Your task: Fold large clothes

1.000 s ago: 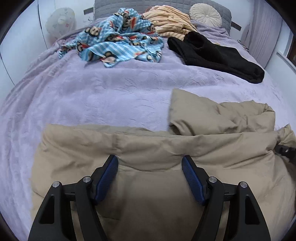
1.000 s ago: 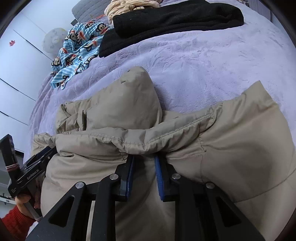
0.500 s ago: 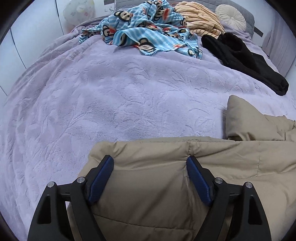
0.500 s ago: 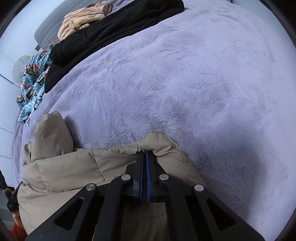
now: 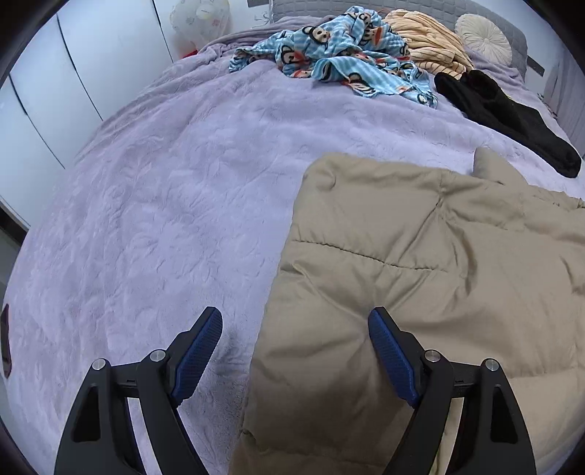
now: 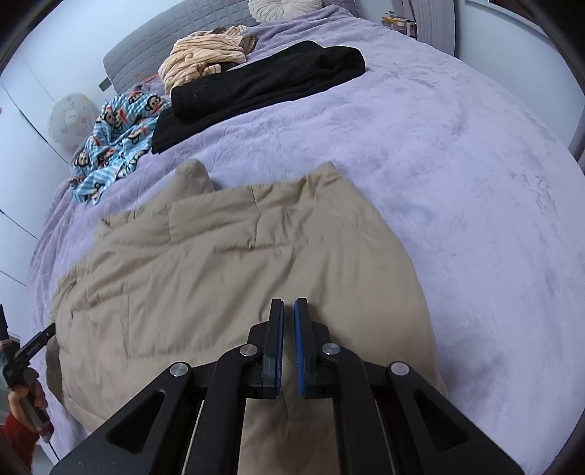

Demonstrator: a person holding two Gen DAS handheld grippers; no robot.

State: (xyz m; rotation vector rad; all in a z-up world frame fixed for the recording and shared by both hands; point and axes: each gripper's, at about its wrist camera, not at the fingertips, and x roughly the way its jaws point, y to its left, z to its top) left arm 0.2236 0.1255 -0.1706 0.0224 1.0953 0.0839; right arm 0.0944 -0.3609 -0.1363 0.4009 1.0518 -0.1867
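Observation:
A large beige padded jacket (image 5: 420, 277) lies flat on the purple bedspread (image 5: 164, 182); it also shows in the right wrist view (image 6: 226, 277). My left gripper (image 5: 294, 329) is open and empty, hovering over the jacket's left edge. My right gripper (image 6: 289, 314) hovers above the jacket's near part with its blue pads a narrow gap apart and nothing between them. The left gripper also shows at the left edge of the right wrist view (image 6: 33, 347).
A blue monkey-print garment (image 5: 340, 62), a striped orange garment (image 5: 427, 47) and a black garment (image 5: 504, 117) lie at the far side of the bed. A round white cushion (image 5: 482, 34) rests by the grey headboard. White wardrobe doors (image 5: 55, 91) stand on the left.
The right gripper was shut on the jacket's edge and has let it go and pulled back. The jacket now lies spread flat. The left gripper stayed open and shifted to the jacket's left edge.

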